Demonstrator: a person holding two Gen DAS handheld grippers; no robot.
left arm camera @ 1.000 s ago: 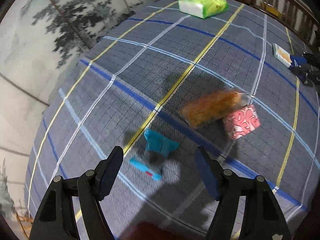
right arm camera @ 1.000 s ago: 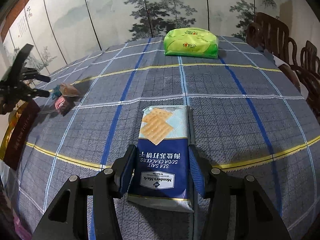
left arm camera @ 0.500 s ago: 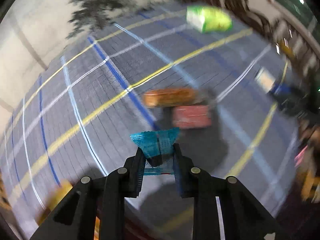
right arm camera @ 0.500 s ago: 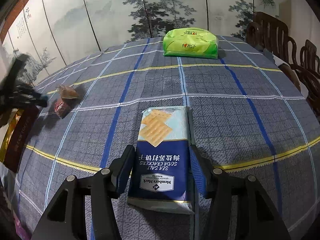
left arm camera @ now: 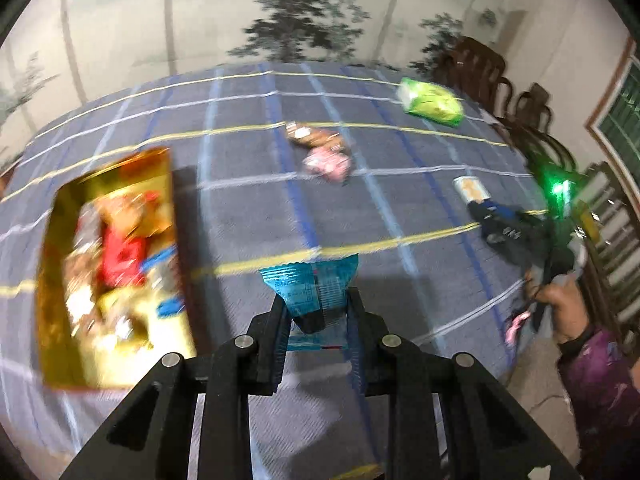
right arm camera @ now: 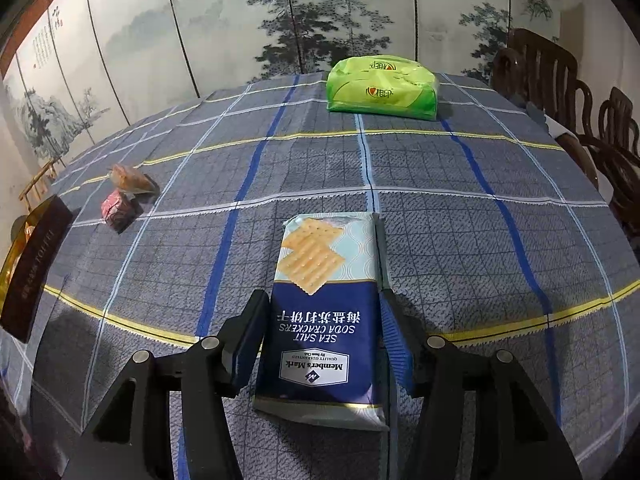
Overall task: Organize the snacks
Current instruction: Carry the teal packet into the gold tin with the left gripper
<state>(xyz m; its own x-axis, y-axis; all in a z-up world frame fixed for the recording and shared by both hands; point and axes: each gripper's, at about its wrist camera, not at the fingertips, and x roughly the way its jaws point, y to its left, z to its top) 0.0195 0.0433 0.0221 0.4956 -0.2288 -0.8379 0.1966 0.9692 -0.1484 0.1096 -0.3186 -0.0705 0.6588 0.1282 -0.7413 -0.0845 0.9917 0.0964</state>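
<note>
Teal wrapper (left arm camera: 308,286) is pinched in our left gripper (left arm camera: 316,316); gold box (left arm camera: 116,264) lies lower left. Right fingers (right arm camera: 248,336) spread.

Ink-painted landscape screen (right arm camera: 280,20) behind; dark wooden chairs (right arm camera: 560,92) right.

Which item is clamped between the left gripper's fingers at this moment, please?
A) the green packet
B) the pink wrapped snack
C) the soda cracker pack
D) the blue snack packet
D: in the left wrist view, the left gripper is shut on the blue snack packet, lifted above the tablecloth, while the soda cracker pack lies on the cloth between the right gripper's fingers.
</note>
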